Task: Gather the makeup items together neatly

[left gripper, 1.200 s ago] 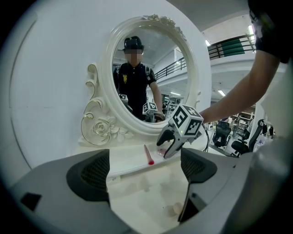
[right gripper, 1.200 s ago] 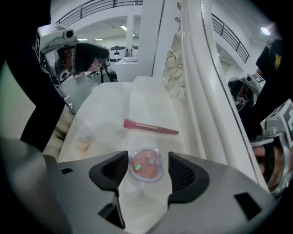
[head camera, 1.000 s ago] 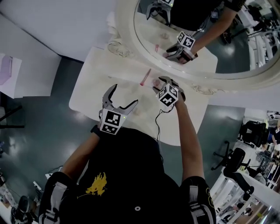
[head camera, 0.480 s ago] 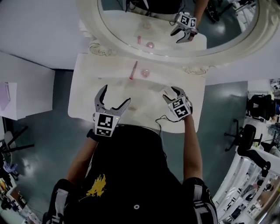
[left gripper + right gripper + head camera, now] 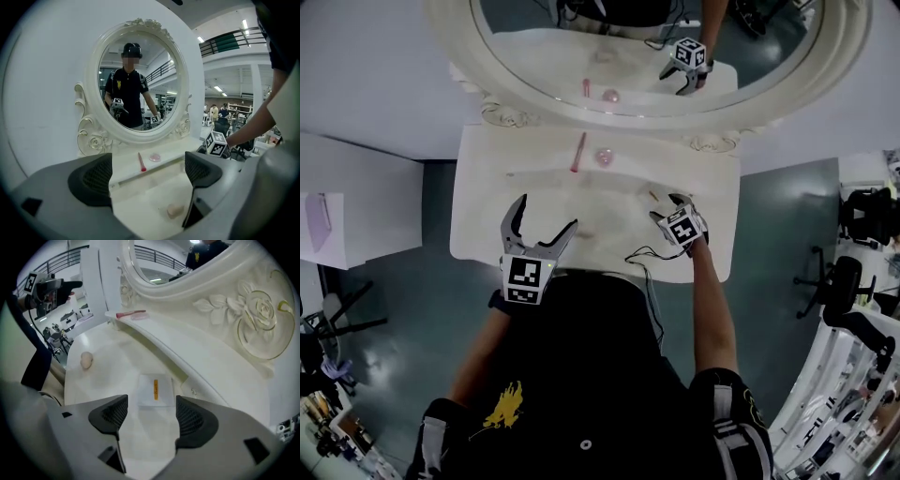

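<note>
Find white packet (image 5: 155, 390) just ahead of right gripper (image 5: 151, 404), stripe along approach. Note jaws just widening, empty; left gripper (image 5: 149, 161) farther, parted, empty.

an open lab hall: office chairs (image 5: 842, 278), mezzanine railing (image 5: 225, 43) and strip lights (image 5: 244, 24) surround a white vanity table (image 5: 483, 202).

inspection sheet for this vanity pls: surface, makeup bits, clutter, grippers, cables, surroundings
surface: white vanity table, raised shelf below the oval mirror
job's things: pink brush and pink round pad on the shelf; beige sponge and white packet apart on the table
clutter: nothing seen
grippers: left gripper open, empty; right gripper open above the packet, jaws have just been opening, packet untouched
cables: black cable trails from the right gripper
surroundings: teal floor, office chair
</note>
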`<state>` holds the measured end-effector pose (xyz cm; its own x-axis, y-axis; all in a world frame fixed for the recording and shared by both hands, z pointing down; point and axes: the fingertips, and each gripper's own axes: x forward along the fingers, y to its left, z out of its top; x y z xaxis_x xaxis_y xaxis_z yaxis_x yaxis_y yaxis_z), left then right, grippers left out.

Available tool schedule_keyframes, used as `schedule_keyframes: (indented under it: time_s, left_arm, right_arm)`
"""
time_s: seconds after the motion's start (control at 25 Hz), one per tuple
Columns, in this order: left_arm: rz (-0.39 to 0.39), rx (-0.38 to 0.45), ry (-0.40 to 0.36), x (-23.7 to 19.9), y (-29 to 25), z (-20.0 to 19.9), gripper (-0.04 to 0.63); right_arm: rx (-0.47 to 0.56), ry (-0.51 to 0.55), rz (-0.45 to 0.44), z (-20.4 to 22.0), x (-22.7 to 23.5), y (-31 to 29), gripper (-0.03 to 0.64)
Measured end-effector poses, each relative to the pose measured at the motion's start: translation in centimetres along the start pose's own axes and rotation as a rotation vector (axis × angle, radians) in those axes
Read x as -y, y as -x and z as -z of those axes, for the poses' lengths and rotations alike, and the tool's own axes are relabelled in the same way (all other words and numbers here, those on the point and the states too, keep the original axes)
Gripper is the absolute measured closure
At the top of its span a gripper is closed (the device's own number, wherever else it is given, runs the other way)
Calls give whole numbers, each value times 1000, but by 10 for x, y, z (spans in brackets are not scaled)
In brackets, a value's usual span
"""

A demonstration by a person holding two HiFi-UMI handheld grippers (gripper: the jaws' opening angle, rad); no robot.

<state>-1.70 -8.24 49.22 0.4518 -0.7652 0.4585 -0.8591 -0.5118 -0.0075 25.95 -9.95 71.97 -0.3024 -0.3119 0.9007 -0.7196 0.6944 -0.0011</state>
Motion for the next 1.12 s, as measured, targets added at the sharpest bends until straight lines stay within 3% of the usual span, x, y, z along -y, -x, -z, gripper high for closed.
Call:
schedule_keyframes:
  time_s: [0.32,0.76,0.96,1.12]
  left_arm:
    - [-39,-14,25,-2,6,8,103]
    - [-21,-15,35,0,6,9,103]
    - [-9,-14,35,2,5,10,103]
    - [-1,-9,40,-2,9,12,103]
  right_arm:
    - [-59,-16,-22,11,11,-28,243]
    - [-115,-45,-35,12,9,-35,225]
    - [-129,-6,-45,9,7,-34,298]
    - [-134,-12,-40,12,-1,-30,299]
